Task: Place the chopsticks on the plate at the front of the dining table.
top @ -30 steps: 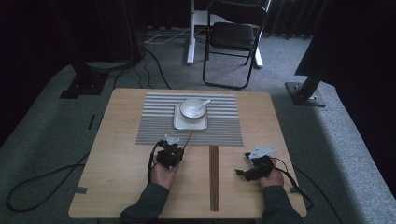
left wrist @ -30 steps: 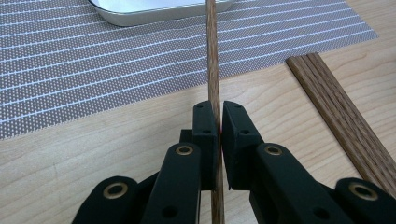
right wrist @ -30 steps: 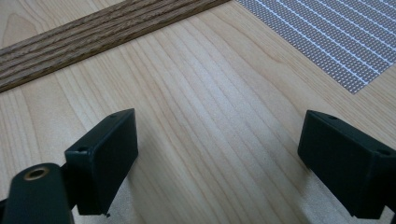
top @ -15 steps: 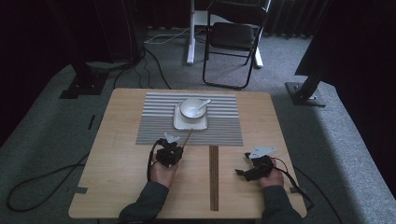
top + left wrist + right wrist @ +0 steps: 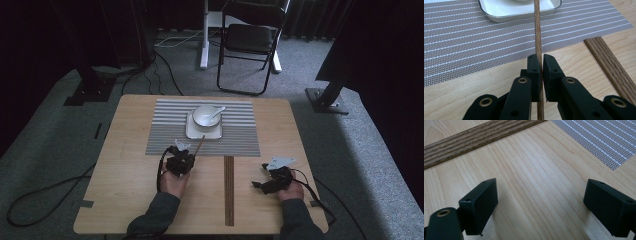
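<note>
high view: left gripper sitting at the striped placemat's near edge, forearm reaching in from bottom, pinching a chopstick that's angling twd the white square plate w/ bowl & spoon. Right gripper resting low on the table, right of the dark wood strip.
left gripper view: jaws gripping narrow on chopstick, tip pointing at plate.
right gripper view: jaws standing wide apart, hovering over bare table.

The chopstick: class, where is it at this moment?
In the high view the chopstick is clamped in the left gripper, left of centre, its tip angled over the striped placemat toward the white tray.
</note>
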`<state>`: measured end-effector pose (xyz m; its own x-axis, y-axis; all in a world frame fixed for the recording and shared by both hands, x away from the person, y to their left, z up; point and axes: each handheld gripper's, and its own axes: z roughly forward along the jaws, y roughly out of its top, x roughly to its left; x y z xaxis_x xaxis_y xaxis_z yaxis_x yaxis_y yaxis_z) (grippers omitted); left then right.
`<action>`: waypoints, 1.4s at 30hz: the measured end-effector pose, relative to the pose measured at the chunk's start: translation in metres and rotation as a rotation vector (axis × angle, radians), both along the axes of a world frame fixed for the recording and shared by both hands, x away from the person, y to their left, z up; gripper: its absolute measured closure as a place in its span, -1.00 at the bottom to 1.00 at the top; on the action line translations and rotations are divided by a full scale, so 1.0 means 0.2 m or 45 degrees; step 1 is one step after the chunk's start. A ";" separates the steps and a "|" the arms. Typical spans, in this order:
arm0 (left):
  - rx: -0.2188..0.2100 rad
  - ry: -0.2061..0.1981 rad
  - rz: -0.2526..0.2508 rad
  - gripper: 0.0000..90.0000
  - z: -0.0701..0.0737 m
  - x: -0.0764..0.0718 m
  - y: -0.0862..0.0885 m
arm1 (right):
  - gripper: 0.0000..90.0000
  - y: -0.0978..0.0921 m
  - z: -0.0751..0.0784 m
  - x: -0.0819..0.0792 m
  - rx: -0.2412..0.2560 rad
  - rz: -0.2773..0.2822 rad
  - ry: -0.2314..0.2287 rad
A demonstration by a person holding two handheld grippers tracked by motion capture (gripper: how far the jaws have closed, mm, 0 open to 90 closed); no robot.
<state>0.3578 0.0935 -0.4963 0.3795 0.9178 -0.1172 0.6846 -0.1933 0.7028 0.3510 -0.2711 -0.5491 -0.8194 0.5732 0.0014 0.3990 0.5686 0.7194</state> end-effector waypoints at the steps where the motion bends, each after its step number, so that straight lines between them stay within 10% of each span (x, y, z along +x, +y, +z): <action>1: 0.003 0.003 -0.001 0.87 0.00 0.00 0.00 | -0.74 0.00 0.00 0.00 -0.001 0.001 -0.001; 42: -0.011 0.002 0.055 0.88 0.01 0.07 0.06 | -0.74 0.00 0.00 0.00 -0.001 0.001 -0.001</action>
<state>0.3708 0.1060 -0.4953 0.3393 0.9323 -0.1257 0.6935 -0.1576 0.7030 0.3511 -0.2712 -0.5491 -0.8198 0.5727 0.0005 0.3982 0.5693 0.7193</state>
